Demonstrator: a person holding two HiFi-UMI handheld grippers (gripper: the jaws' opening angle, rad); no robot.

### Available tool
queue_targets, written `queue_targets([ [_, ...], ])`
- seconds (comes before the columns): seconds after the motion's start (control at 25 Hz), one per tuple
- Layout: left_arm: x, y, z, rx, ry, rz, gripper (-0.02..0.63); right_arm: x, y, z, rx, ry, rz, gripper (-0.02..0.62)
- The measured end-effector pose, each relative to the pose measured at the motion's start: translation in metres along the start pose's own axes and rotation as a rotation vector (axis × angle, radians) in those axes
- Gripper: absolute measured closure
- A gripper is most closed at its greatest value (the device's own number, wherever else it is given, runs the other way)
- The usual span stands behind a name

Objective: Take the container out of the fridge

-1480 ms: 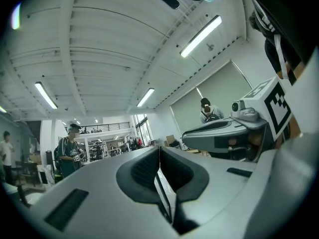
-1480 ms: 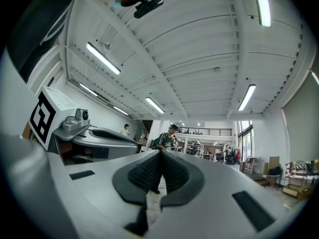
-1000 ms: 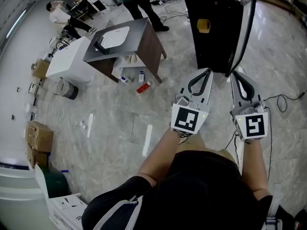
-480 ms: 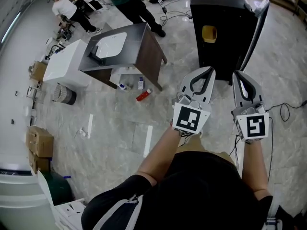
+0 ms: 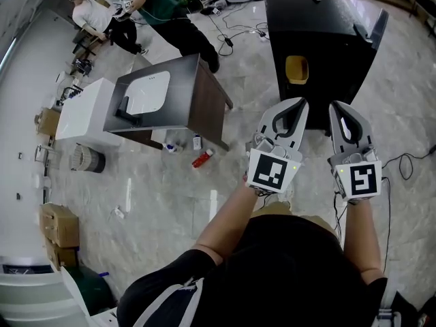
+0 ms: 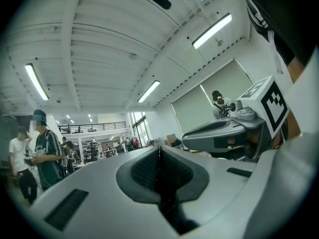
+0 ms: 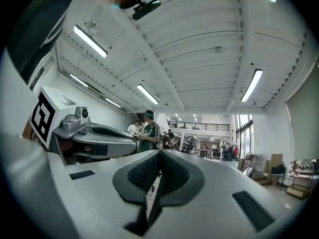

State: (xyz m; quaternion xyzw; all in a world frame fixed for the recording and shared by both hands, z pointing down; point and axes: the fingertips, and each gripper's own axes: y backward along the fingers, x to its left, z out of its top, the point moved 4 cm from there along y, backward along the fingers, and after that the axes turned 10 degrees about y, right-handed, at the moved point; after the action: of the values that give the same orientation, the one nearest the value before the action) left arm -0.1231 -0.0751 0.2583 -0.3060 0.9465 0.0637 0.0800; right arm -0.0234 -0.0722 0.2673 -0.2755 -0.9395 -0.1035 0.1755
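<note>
A black fridge (image 5: 320, 26) stands on the floor ahead, its door (image 5: 377, 27) swung open to the right. Inside its dark front opening sits a yellow container (image 5: 296, 69). My left gripper (image 5: 300, 103) is held up just below the opening, jaws shut and empty. My right gripper (image 5: 338, 107) hangs beside it, likewise shut with nothing in it. In the left gripper view the left gripper (image 6: 159, 150) points up at the ceiling with its pads pressed together. The right gripper (image 7: 160, 156) in the right gripper view shows the same. Neither touches the fridge.
A metal sink cabinet (image 5: 197, 94) stands left of the fridge, with a white unit (image 5: 85, 107) beside it. A red bottle (image 5: 203, 158) and small bottles lie on the marble floor. People stand at the far left. Cables (image 5: 402, 159) trail at the right.
The fridge and its yellow container have come closer to both grippers in the head view. Both grippers have stayed shut, side by side.
</note>
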Motion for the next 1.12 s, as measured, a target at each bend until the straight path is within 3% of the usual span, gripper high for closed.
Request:
queue_targets([
  [0.52, 0.088, -0.074, -0.017, -0.002, 0.028, -0.048, 0.581, -0.033, -0.108, -0.022, 0.042, -0.025, -0.055, 0.558],
  [1.12, 0.099, -0.109, -0.032, 0.011, 0.061, -0.070, 0.581, -0.053, -0.125, -0.039, 0.054, -0.024, -0.069, 0.558],
])
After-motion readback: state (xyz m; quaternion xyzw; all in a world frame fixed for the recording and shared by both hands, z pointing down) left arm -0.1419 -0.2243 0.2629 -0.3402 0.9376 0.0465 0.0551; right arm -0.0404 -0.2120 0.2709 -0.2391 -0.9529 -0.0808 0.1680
